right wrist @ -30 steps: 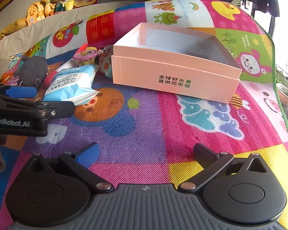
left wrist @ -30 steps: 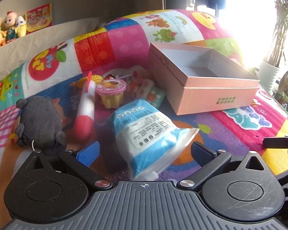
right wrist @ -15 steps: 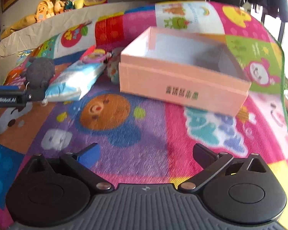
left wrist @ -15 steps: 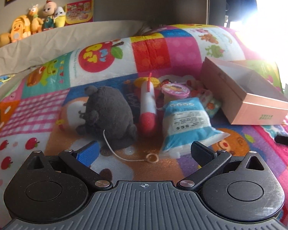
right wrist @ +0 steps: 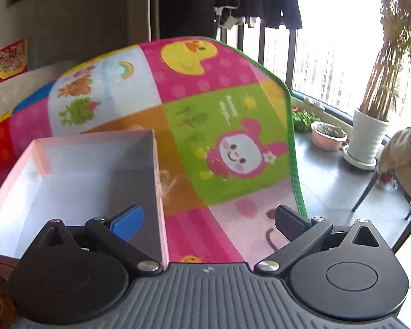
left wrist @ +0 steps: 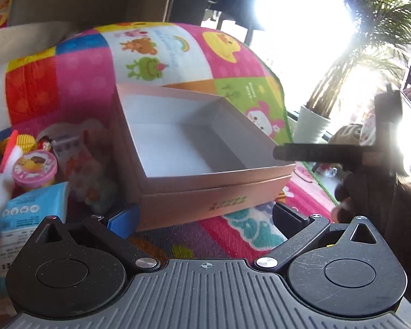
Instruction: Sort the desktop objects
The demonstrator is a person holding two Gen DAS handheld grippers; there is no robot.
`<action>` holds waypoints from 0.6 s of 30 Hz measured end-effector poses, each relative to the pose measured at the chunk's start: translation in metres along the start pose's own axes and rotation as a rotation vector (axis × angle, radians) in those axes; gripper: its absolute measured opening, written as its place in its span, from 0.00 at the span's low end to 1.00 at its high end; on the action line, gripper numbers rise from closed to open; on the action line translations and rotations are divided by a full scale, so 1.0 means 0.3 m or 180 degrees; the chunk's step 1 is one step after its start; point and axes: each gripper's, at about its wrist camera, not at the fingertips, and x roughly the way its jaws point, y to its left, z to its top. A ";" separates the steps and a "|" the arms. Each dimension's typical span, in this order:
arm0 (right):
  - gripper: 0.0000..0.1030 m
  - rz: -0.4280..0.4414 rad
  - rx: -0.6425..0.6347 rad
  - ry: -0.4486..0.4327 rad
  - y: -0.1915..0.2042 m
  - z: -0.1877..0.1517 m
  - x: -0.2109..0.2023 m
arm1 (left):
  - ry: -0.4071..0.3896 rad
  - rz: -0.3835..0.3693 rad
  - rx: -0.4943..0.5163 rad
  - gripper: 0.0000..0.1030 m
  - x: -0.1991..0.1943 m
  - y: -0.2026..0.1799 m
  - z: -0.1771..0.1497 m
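Observation:
An open pink box (left wrist: 205, 200) with a white inside holds nothing and sits on the colourful play mat (left wrist: 82, 82). My left gripper (left wrist: 205, 216) is open just in front of the box's front wall, gripping nothing. Left of the box lie a blue-white pouch (left wrist: 33, 213), a pink-lidded cup (left wrist: 35, 170), a red-white toy (left wrist: 2, 161) and snack packets (left wrist: 79, 161). My right gripper (right wrist: 208, 219) is open, straddling the right wall of the box (right wrist: 157, 170), blue pad over the inside. One of its black fingers (left wrist: 315, 153) crosses the box's right corner.
The mat's green edge (right wrist: 296, 164) ends right of the box, where dark floor begins. A white potted plant (right wrist: 370, 137) and a pink bowl (right wrist: 328, 135) stand by the bright window. A gloved hand (left wrist: 370, 197) shows at the right of the left wrist view.
The left wrist view swung right, from the grey plush and pouch to the box. My right gripper moved forward and up to the box's right wall. Both stayed open.

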 end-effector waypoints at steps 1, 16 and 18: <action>0.99 0.0023 -0.0004 0.0031 -0.018 -0.015 0.003 | -0.0001 -0.0050 -0.0011 1.00 0.015 -0.008 0.006; 1.00 0.1391 0.0181 -0.0043 0.084 0.056 0.034 | -0.0285 0.0409 0.0201 1.00 -0.174 0.028 -0.022; 1.00 0.1238 0.0081 -0.0109 0.145 0.077 0.035 | -0.0403 0.0708 0.0208 1.00 -0.253 0.075 -0.045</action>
